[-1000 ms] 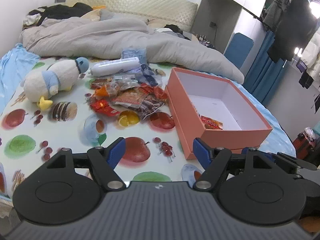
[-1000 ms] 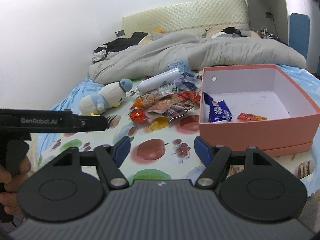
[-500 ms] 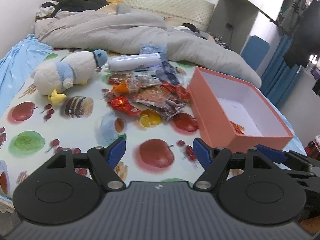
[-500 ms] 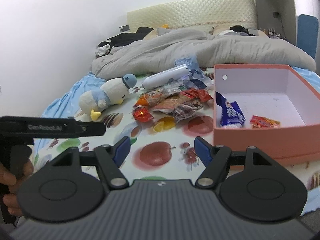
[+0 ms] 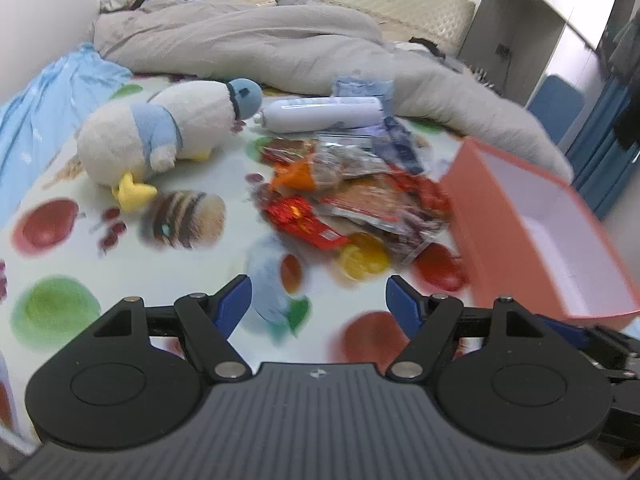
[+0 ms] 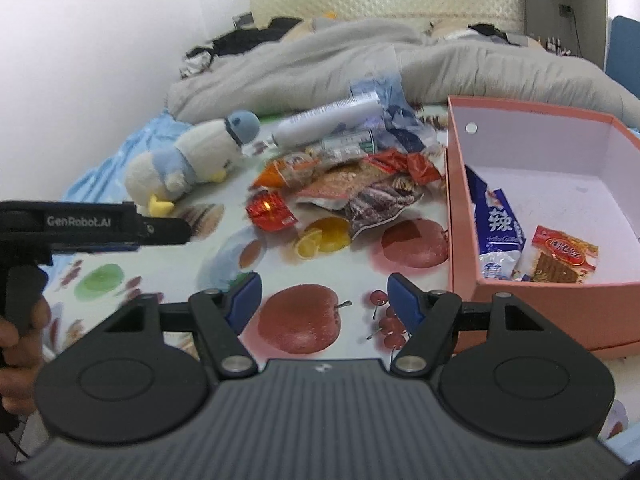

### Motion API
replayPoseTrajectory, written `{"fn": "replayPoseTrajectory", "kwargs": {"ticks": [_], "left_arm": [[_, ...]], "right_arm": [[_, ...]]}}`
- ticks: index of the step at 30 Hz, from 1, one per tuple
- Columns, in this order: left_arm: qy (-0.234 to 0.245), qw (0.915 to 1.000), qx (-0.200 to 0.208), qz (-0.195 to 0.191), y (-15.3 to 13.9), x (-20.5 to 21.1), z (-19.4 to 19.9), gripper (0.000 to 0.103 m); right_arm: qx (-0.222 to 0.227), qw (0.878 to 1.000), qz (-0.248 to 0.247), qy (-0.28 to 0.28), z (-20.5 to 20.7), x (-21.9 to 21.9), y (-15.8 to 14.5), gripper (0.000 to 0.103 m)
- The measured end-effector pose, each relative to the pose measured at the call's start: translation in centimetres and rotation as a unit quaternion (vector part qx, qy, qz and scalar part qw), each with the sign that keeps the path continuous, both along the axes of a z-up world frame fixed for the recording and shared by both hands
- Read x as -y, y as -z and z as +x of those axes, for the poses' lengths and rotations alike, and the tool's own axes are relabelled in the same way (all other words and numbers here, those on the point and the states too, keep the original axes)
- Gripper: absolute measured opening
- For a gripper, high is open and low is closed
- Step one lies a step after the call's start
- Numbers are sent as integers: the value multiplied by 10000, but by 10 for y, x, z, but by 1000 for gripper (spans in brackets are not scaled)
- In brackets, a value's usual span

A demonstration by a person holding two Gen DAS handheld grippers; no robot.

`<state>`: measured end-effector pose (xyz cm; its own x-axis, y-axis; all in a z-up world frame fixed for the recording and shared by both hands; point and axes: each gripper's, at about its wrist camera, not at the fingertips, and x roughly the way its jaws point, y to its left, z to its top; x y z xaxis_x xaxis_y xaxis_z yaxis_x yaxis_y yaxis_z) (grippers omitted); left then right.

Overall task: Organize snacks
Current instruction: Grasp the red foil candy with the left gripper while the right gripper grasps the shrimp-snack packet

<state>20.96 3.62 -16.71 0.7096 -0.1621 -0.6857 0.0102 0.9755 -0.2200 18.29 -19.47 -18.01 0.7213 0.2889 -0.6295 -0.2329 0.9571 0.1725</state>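
Note:
A heap of snack packets [image 5: 352, 192] [image 6: 352, 188] lies on the fruit-print sheet, with a red packet [image 5: 304, 220] [image 6: 268, 212] at its near left edge. To its right stands an open pink box [image 5: 520, 248] [image 6: 532, 312] holding a blue-white packet [image 6: 498, 232] and a red packet [image 6: 560, 256]. My left gripper [image 5: 319, 300] hovers open and empty short of the heap. My right gripper [image 6: 322, 296] is open and empty too, near the box's front left corner. The body of the left gripper [image 6: 92, 226] shows at the left of the right wrist view.
A white-and-blue plush penguin [image 5: 160, 136] [image 6: 192, 156] lies left of the heap. A white tube [image 5: 320, 114] [image 6: 328, 120] lies behind it. A grey duvet [image 5: 280, 48] is bunched at the back. A hand [image 6: 16, 344] holds the left gripper's handle.
Both grippers have moved forward and down toward the snack heap, which now looks larger and closer. Both stay open and empty.

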Motion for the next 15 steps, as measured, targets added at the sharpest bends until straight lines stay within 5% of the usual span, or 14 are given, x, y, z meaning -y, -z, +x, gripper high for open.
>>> {"fn": "replayPoseTrajectory", "kwargs": {"ticks": [15], "left_arm": [[67, 9991, -408, 129, 84, -15, 138, 78]], "right_arm": [[-322, 9986, -365, 211, 98, -27, 57, 65]]}}
